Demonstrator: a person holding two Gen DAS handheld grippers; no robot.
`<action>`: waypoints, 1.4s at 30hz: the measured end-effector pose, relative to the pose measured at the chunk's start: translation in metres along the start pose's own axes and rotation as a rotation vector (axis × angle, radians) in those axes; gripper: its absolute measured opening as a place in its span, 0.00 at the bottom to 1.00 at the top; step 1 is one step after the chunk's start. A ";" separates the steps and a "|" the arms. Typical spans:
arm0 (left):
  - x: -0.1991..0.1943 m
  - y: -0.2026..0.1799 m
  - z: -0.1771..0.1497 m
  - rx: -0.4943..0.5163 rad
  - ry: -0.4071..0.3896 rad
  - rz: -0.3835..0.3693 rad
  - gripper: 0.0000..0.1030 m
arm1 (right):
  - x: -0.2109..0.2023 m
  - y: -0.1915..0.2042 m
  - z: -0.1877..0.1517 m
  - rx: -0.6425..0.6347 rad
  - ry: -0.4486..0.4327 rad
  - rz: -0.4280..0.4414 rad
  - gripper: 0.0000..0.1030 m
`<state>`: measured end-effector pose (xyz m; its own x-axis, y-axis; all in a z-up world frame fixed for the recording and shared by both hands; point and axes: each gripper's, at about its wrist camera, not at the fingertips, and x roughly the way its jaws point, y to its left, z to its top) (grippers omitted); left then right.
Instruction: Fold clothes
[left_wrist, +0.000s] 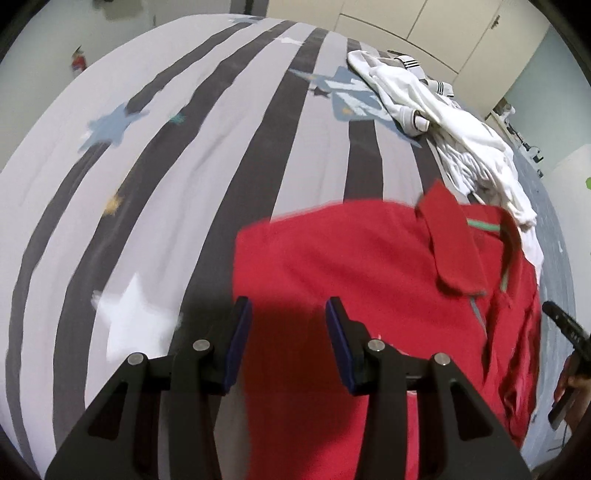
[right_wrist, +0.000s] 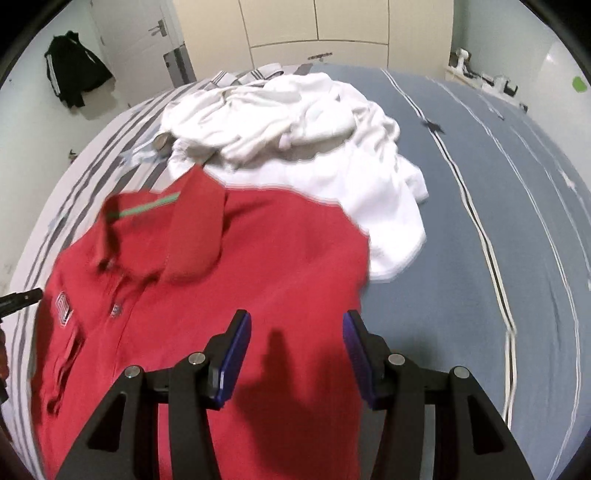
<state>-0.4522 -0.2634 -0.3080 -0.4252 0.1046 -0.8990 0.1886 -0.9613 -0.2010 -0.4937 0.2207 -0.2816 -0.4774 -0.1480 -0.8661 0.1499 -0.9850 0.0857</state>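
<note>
A: Red polo shirt (left_wrist: 354, 266) fills the lower centre of both wrist views, front up on the bed (left_wrist: 177, 155), collar (right_wrist: 192, 236) toward the top of the frame. Left gripper (left_wrist: 289, 325) hangs over its edge at lower centre, jaws parted, nothing between the pads. Right gripper (right_wrist: 296, 339) is the same over the opposite edge: jaws apart, empty, shirt beneath but not pinched.

B: Risks?

A: One collar flap stands up crooked; a fold made now would likely trap it and leave a lump. White garments (right_wrist: 295, 122) lie heaped just beyond, upper centre, and their lower edge touches or overlaps the red shoulder. Dragging the shirt could pull them along. Both edges look blurred, so a grab may catch only one layer.

B: What can't you read?

A: Hem and sleeves: cut off below the fingers. Chest logo (right_wrist: 62, 308) too smeared to read. In the left view's far right edge, a dark tool tip (left_wrist: 565, 325) and a bit of hand, mostly cropped.
</note>
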 end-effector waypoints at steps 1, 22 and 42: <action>0.005 -0.001 0.006 0.008 0.000 0.009 0.37 | 0.007 0.001 0.007 -0.004 0.001 -0.005 0.46; -0.036 0.024 -0.017 0.000 -0.085 -0.031 0.39 | -0.009 -0.012 0.015 -0.007 -0.029 0.020 0.49; -0.070 0.012 -0.099 -0.017 -0.015 -0.096 0.40 | 0.064 0.163 0.007 -0.296 0.111 0.084 0.48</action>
<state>-0.3327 -0.2569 -0.2862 -0.4549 0.1919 -0.8696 0.1614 -0.9426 -0.2924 -0.5057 0.0498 -0.3192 -0.3577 -0.2007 -0.9120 0.4379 -0.8987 0.0260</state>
